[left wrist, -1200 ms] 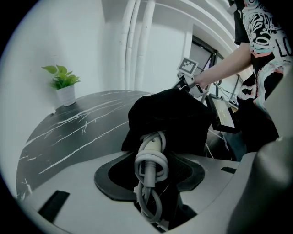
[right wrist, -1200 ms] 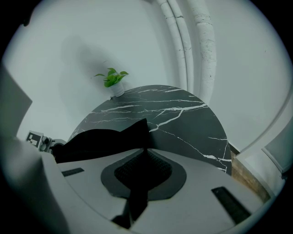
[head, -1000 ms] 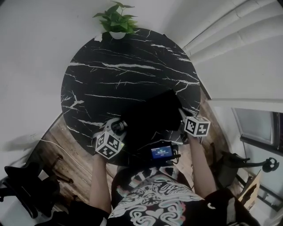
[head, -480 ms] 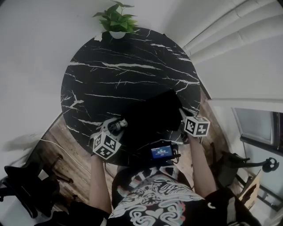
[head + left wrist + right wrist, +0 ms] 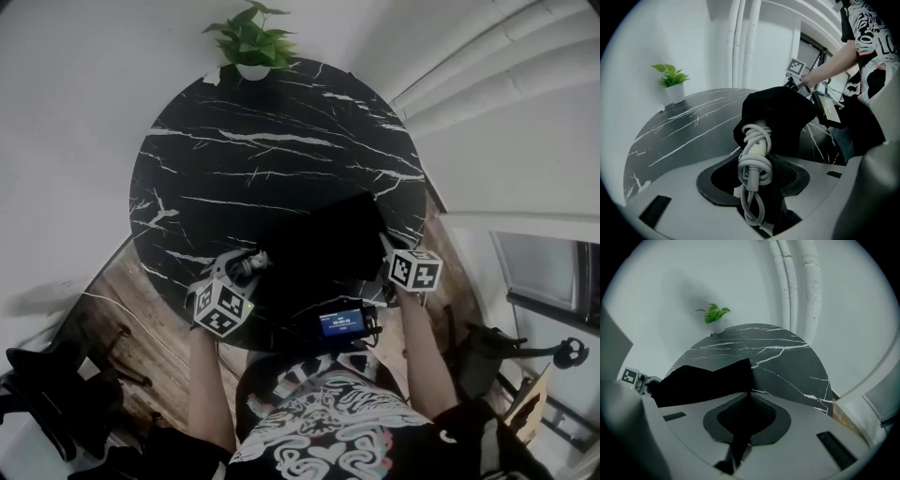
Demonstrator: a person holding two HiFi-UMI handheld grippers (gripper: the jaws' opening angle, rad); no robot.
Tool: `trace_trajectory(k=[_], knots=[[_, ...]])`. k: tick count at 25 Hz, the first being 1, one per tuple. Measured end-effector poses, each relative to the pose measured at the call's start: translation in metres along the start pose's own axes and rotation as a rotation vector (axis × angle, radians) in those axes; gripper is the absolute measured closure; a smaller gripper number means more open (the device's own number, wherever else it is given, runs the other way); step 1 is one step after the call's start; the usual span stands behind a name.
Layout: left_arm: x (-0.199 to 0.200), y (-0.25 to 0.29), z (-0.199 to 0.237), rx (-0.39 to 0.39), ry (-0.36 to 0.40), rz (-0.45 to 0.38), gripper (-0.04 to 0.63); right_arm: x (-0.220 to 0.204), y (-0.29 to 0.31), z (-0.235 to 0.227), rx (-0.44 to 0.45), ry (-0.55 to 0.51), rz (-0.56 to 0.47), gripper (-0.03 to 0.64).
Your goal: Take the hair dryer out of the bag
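A black cloth bag point(image 5: 323, 246) lies on the near side of the round black marble table point(image 5: 272, 141). The hair dryer point(image 5: 754, 149), white with its cord wound round the handle, sticks out of the bag's point(image 5: 783, 115) left end. My left gripper point(image 5: 752, 174) is shut on that handle; in the head view it point(image 5: 242, 272) sits at the bag's left edge. My right gripper point(image 5: 746, 412) is shut on a fold of the bag point(image 5: 703, 378) at its right end, near the table's rim point(image 5: 384, 246). The dryer's body stays hidden inside the bag.
A small potted plant point(image 5: 248, 42) stands at the table's far edge. A device with a lit blue screen point(image 5: 342, 323) hangs at the person's chest by the near rim. A dark chair point(image 5: 56, 394) stands on the wooden floor at lower left. White pipes point(image 5: 797, 282) run up the wall.
My left gripper has drifted slightly leftward, away from the bag, with the dryer handle still in it. The right gripper and the bag have stayed put.
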State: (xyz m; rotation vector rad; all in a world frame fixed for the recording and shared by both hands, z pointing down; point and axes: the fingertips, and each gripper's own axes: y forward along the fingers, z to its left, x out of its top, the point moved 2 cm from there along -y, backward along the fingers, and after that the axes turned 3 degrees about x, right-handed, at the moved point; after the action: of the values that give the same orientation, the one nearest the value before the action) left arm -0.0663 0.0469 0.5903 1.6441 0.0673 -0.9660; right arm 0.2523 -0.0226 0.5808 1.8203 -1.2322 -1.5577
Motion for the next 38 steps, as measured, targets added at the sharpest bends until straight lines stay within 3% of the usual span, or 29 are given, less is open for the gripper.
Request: trace_trajectory(k=[38], knots=[[-0.019, -0.017, 0.009, 0.058, 0.0, 0.043, 0.39, -0.012, 0.002, -0.006, -0.057, 0.0, 0.035, 0.592]])
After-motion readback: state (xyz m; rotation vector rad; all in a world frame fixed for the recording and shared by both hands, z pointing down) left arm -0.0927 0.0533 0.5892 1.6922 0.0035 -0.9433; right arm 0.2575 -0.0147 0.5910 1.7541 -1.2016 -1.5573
